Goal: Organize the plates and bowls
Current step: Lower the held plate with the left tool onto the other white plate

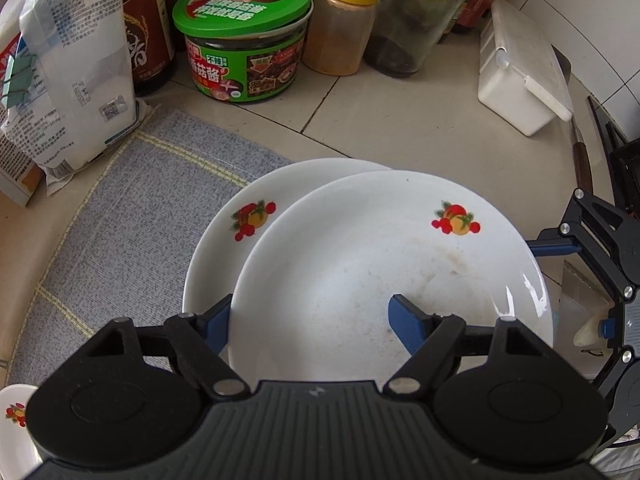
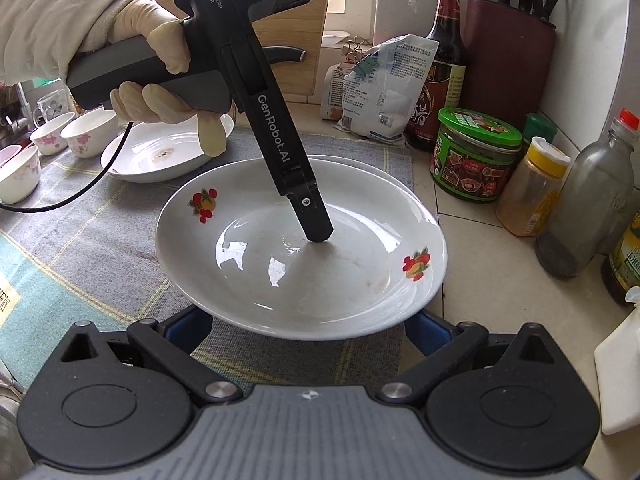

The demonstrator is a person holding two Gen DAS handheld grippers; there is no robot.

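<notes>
The right gripper sits closest in the right wrist view; its blue fingers stand wide apart and pass under the near rim of the top plate, so whether they press on it cannot be told. In the left wrist view the same gripper shows at the right edge, its blue finger reaching toward that plate's rim.

The left gripper points steeply down with its jaws spread about halfway. One blue finger is inside the top plate and the other is outside its rim, over the lower plate; whether the pads press the rim cannot be told. From the right wrist view, the inner finger's tip touches or nearly touches the plate's floor, and a gloved hand holds the handle.

The top plate, white with fruit motifs, lies off-centre on the lower plate, shifted toward the right gripper, both on a grey cloth on the tiled desk. Further left on the cloth are another white plate and small flowered cups.

Behind stand a green-lidded jar, a yellow-capped spice jar, a dark sauce bottle, a white bag, a white box and a knife block
</notes>
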